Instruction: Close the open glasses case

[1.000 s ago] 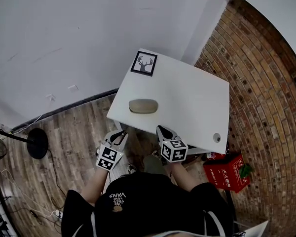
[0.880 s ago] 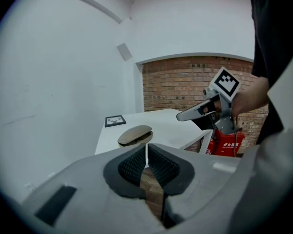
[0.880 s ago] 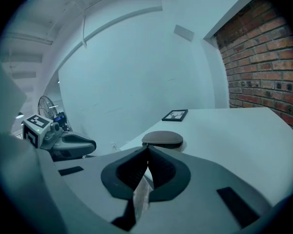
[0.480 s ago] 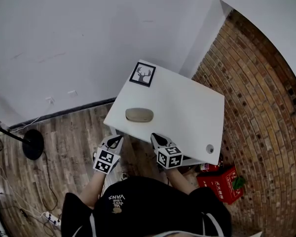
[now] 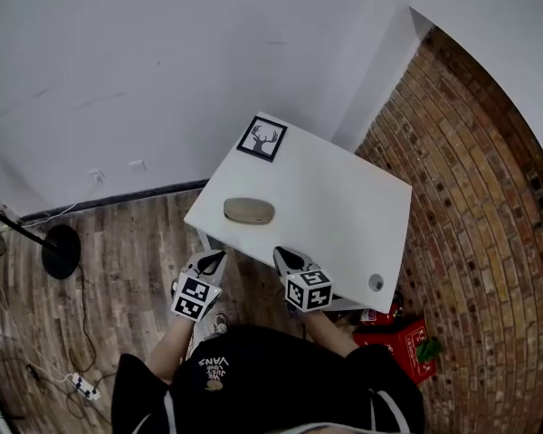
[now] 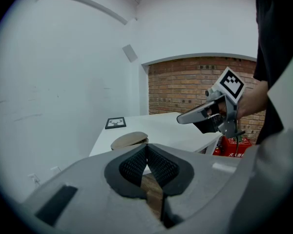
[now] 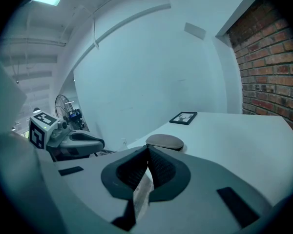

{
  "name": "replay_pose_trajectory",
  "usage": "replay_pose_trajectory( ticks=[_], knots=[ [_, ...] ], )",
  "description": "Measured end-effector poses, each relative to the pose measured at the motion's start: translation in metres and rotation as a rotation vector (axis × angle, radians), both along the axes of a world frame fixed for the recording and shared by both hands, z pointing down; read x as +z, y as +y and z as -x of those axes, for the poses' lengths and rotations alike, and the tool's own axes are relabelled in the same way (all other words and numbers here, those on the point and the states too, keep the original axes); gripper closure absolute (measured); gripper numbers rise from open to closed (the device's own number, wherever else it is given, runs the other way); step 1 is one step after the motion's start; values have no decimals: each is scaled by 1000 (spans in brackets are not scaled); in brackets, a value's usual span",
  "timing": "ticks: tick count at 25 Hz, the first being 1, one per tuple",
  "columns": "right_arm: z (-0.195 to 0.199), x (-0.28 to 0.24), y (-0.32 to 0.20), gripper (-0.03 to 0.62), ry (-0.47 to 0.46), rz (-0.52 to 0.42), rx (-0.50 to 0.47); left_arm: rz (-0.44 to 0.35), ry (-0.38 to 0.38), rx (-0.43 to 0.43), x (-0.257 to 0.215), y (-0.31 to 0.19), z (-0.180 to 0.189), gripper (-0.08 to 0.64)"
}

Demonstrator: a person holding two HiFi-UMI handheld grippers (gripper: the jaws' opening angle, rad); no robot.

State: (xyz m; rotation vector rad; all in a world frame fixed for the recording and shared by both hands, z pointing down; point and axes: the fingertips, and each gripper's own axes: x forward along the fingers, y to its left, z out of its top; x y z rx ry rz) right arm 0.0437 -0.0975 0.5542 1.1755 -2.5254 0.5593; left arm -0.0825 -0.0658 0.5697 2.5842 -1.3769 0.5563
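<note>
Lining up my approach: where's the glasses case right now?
Head view: the glasses case lies on the white table near its front-left corner, with the framed deer picture beyond it at the far corner.

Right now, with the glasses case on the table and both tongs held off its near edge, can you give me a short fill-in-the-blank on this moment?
1. The tan oval glasses case lies on the white square table with its lid ____.
2. The left tongs and the right tongs are both ____, with nothing between them.
3. The black-framed picture at the table's far corner shows a ____.

Missing words: closed; shut; deer.
</note>
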Motion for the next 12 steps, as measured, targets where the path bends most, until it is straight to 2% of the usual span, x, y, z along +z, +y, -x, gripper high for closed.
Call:
replay_pose_trajectory(
  ticks=[12],
  knots=[
    [-32,9,16,594,-4,21,-37,5,-19,-44,-1,23,-30,550]
  ],
)
